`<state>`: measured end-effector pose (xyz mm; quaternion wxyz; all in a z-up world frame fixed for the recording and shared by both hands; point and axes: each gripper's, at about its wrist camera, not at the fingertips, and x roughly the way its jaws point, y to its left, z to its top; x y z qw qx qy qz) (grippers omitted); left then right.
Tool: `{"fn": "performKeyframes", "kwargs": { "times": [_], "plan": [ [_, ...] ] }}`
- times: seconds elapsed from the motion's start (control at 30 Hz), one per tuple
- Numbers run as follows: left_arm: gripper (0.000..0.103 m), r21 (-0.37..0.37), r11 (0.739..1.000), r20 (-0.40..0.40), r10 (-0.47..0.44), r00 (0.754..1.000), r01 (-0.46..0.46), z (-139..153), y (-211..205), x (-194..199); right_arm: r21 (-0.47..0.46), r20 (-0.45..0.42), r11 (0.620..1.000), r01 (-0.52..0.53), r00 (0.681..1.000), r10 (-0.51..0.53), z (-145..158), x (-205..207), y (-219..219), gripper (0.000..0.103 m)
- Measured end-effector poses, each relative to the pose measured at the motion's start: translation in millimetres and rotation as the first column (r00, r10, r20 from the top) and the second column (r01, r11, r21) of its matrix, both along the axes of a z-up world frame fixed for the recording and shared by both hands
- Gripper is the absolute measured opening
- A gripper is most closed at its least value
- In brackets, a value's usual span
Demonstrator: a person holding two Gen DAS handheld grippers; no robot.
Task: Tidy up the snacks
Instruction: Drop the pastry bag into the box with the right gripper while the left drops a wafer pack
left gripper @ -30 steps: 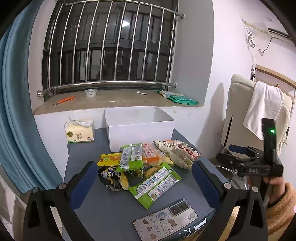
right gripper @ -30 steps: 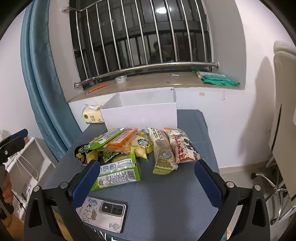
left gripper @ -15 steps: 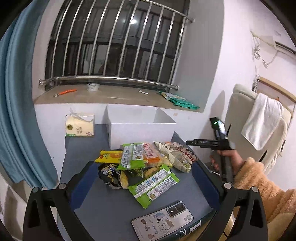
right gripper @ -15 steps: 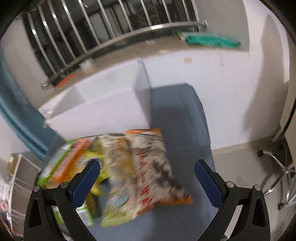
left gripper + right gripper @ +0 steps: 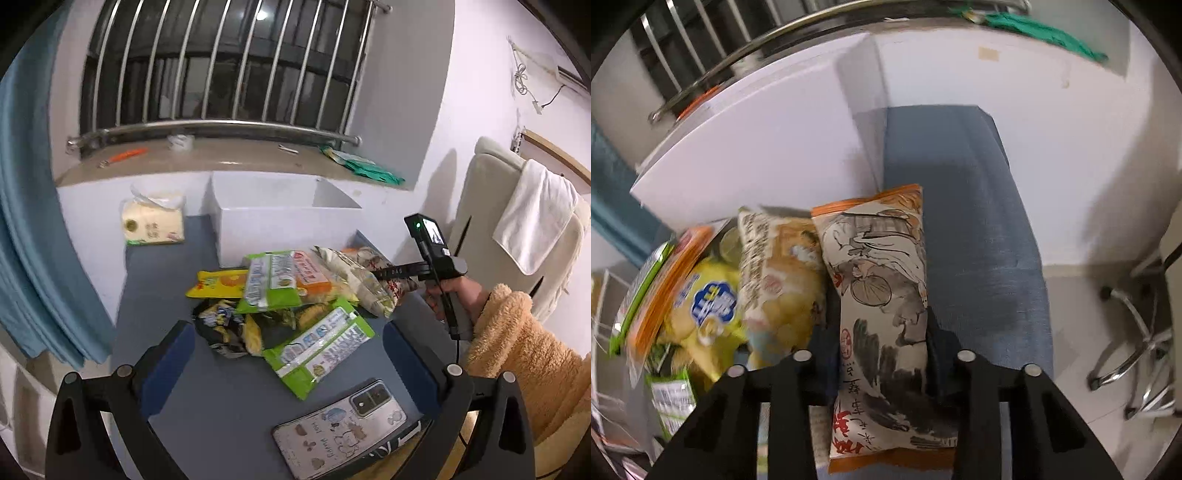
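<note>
Several snack packs lie in a pile (image 5: 295,295) on the grey-blue table (image 5: 221,398), in front of a white open box (image 5: 280,218). My right gripper (image 5: 882,354) is shut on the orange-edged snack bag with ink drawings (image 5: 879,280), the rightmost pack of the pile; its jaws squeeze the bag's middle. In the left wrist view that gripper (image 5: 384,275) reaches in from the right over the same bag (image 5: 373,266). My left gripper (image 5: 288,354) is open and empty, hovering above the near side of the pile.
A phone in a patterned case (image 5: 340,424) lies at the table's front edge. A tissue pack (image 5: 153,223) stands left of the box. A blue curtain (image 5: 33,221) hangs at left, a chair with a towel (image 5: 532,221) at right, and a chair base (image 5: 1137,332) on the floor.
My right gripper swung in from the right, dropped onto the pile and closed on the ink-drawing bag. My left gripper stayed open and shifted slightly.
</note>
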<state>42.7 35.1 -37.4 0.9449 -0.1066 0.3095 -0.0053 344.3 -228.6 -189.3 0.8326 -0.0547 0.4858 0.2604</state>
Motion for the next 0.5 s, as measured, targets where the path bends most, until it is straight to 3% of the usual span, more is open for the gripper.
{"fn": "performKeyframes", "kwargs": {
  "times": [0.13, 0.27, 0.5],
  "plan": [
    [0.103, -0.022, 0.999, -0.052, -0.027, 0.998, 0.026, -12, 5, 29, 0.085, 0.041, 0.996, 0.004, 0.999, -0.007, 26, -23, -13, 0.039],
    [0.103, -0.065, 0.996, -0.126, -0.069, 0.990, 0.061, -24, 15, 76, 0.242, 0.083, 0.970, 0.028, 0.995, -0.050, 58, -58, -42, 0.039],
    [0.103, -0.146, 0.986, -0.284, -0.116, 0.952, 0.077, -60, 27, 166, 0.404, 0.171, 0.914, -0.021, 0.984, -0.053, 88, -129, -80, 0.039]
  ]
}}
